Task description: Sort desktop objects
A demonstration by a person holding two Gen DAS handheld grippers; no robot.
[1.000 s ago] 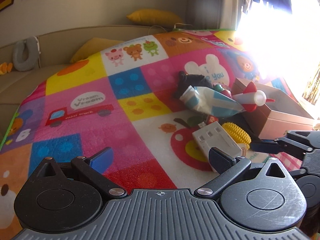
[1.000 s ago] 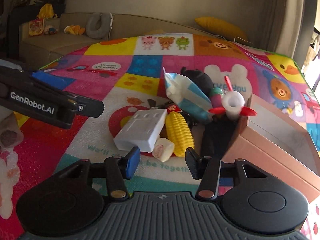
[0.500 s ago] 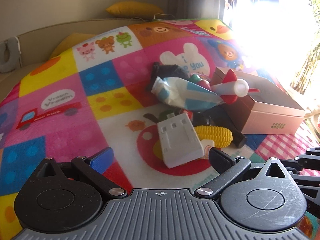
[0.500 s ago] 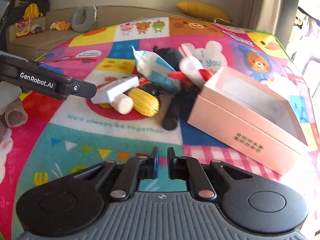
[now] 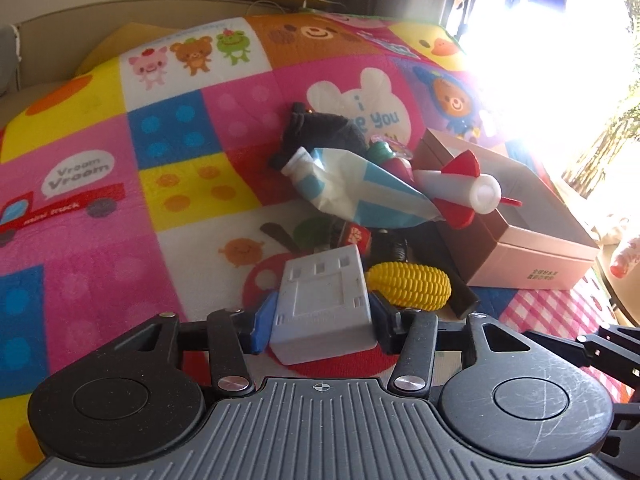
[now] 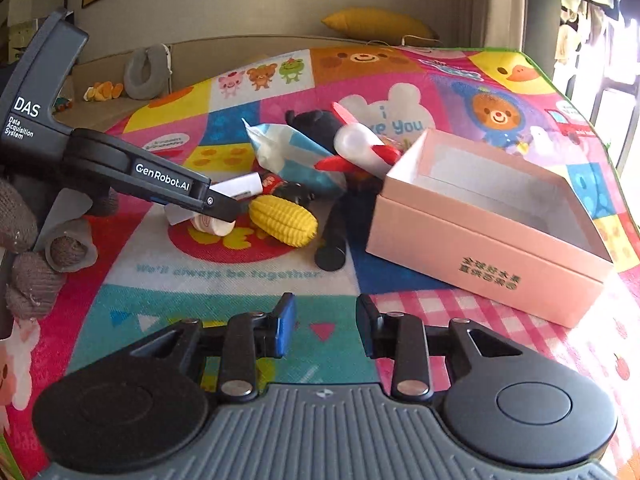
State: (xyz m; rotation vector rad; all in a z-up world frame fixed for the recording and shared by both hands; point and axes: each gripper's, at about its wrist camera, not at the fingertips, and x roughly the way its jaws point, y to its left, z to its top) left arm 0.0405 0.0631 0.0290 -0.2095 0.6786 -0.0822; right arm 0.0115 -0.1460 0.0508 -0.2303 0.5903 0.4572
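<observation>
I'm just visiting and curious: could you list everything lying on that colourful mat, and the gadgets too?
play mat: one, multicoloured cartoon squares, under everything
white adapter block: one, white, between the left jaws
toy corn: one, yellow, beside the block
small roll: one, whitish, by the corn
striped pouch: one, blue and white, in the pile
toy rocket: one, white and red, leaning on the box
dark plush: one, black, behind the pouch
black stick: one, near the corn
box: one, pink, open, right
cushion: one, yellow, on the sofa behind
left gripper: black, clamped on the block
right gripper: black, open, empty

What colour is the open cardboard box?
Pink outside, white inside; the open cardboard box shows best in the right wrist view.
</observation>
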